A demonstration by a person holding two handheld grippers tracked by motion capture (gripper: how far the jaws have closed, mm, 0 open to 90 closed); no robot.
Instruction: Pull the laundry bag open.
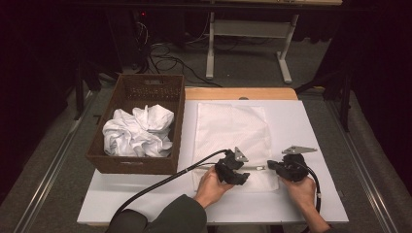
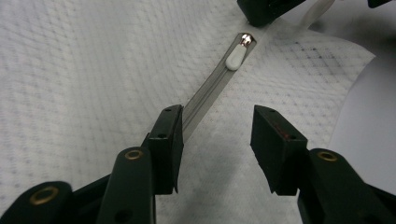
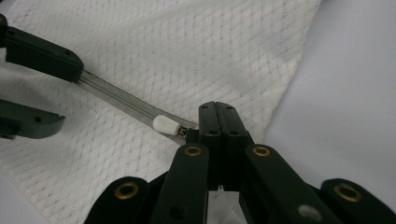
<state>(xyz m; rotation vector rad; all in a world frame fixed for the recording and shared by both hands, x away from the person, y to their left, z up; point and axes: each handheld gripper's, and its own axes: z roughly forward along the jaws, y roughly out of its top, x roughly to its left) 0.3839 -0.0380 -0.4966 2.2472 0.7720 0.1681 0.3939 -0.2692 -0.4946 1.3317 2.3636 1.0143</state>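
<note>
A white textured cloth point(image 1: 231, 131) lies flat on the white table point(image 1: 311, 126), with a zipper point(image 2: 208, 91) running along its near edge. The zipper's white pull tab point(image 2: 235, 58) sits at the right end of the track. My right gripper point(image 3: 217, 109) is shut, pinching the cloth at the zipper's end, just past the white pull tab point(image 3: 163, 125). My left gripper point(image 2: 217, 116) hovers open low over the cloth, and the zipper track passes under its left jaw. In the high view the left gripper point(image 1: 245, 177) and right gripper point(image 1: 269, 166) face each other along the zipper point(image 1: 256, 168).
A brown wicker basket point(image 1: 128, 165) stands on the table's left side and holds crumpled white cloths point(image 1: 138, 131). A black cable point(image 1: 160, 184) trails from the left gripper across the table front. Beyond the table are a desk frame point(image 1: 248, 29) and floor cables.
</note>
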